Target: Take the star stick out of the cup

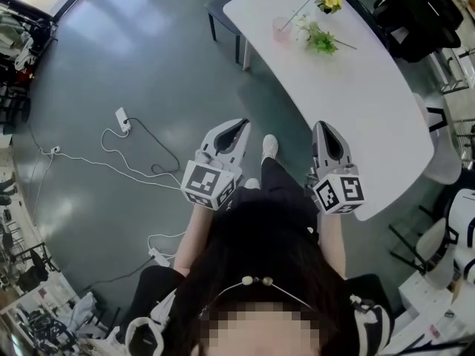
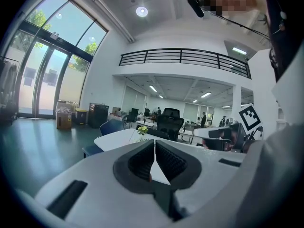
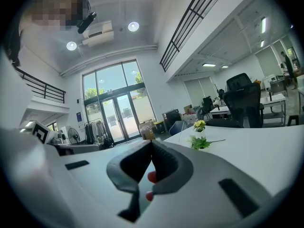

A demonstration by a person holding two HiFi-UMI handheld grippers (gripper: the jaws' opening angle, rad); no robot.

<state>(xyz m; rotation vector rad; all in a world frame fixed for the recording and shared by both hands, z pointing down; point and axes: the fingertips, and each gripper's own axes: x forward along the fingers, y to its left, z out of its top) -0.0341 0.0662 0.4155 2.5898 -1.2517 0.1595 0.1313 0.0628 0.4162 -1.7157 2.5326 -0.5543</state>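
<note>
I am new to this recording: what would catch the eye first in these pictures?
The left gripper and the right gripper are held before the person, both shut and empty. A pink cup and a flower sprig sit at the far end of the white table.

White table (image 1: 386, 110) with green sprig (image 1: 321, 42); floor power strip (image 1: 122, 119).

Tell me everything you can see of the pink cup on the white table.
The small pink cup, seemingly translucent, stands upright near the far end of the long white table, close to its left edge in the head view. A thin pale stick leans out of it toward a yellow flower; its star is too small to make out. A green leafy sprig lies beside the cup; whether they touch is unclear.
</note>
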